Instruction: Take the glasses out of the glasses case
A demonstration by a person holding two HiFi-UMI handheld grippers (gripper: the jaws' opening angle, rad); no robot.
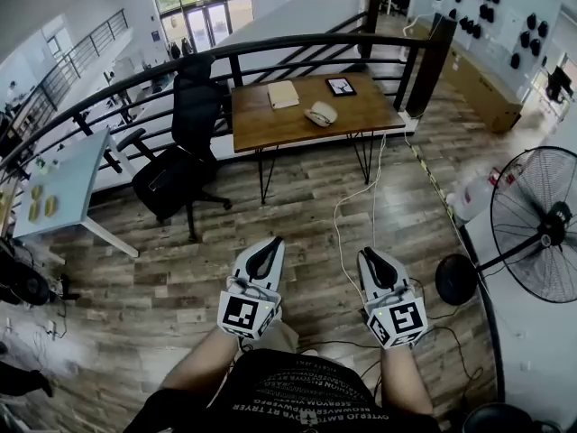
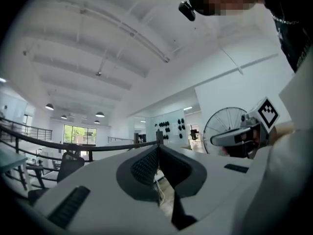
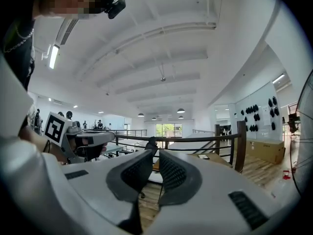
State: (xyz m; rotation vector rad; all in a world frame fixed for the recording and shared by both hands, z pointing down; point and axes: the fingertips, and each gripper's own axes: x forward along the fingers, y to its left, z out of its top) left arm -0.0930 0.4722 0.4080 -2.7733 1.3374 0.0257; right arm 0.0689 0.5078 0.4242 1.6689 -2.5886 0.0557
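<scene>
A pale oval glasses case (image 1: 320,114) lies shut on the wooden table (image 1: 270,124) across the room, far beyond both grippers. No glasses show. The person holds both grippers close to the body, over the plank floor and pointing toward the table. My left gripper (image 1: 270,242) has its tips (image 2: 157,150) pressed together with nothing between them. On my right gripper (image 1: 370,253), a narrow gap (image 3: 155,153) shows between the ribbed pads (image 3: 171,173), and nothing is in it. Each gripper also appears at the edge of the other's view.
A beige pad (image 1: 282,94) and a dark tablet (image 1: 341,86) share the table. A black office chair (image 1: 176,165) stands left of it and a black railing (image 1: 270,48) runs behind. A standing fan (image 1: 541,224) is at the right. White cables (image 1: 347,206) trail over the floor.
</scene>
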